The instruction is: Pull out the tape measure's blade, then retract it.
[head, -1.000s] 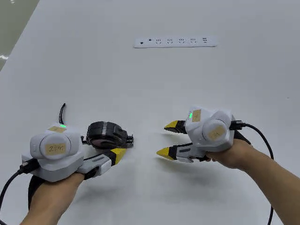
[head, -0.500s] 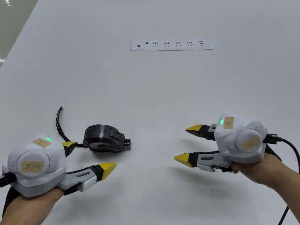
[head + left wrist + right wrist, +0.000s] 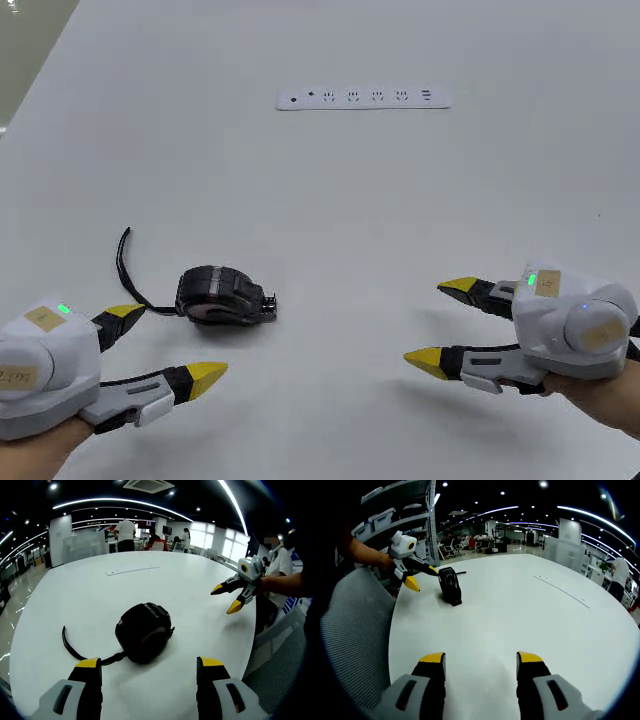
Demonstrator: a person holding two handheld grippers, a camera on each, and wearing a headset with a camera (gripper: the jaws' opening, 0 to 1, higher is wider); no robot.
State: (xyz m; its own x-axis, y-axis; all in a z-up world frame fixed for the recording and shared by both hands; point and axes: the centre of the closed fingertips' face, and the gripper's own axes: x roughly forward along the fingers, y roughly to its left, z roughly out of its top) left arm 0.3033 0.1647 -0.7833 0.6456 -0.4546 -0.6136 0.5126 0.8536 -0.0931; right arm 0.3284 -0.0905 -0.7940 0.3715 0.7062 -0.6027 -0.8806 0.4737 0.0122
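Just beyond hand-held gripper (image 3: 149, 663), tape measure (image 3: 144, 630)

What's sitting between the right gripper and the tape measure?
Nothing: in the head view, bare white table runs from the right gripper to the tape measure.

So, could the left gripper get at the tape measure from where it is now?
Probably yes. The left gripper is open and pointed at the tape measure, which lies just ahead of its jaws on the table with nothing between them.
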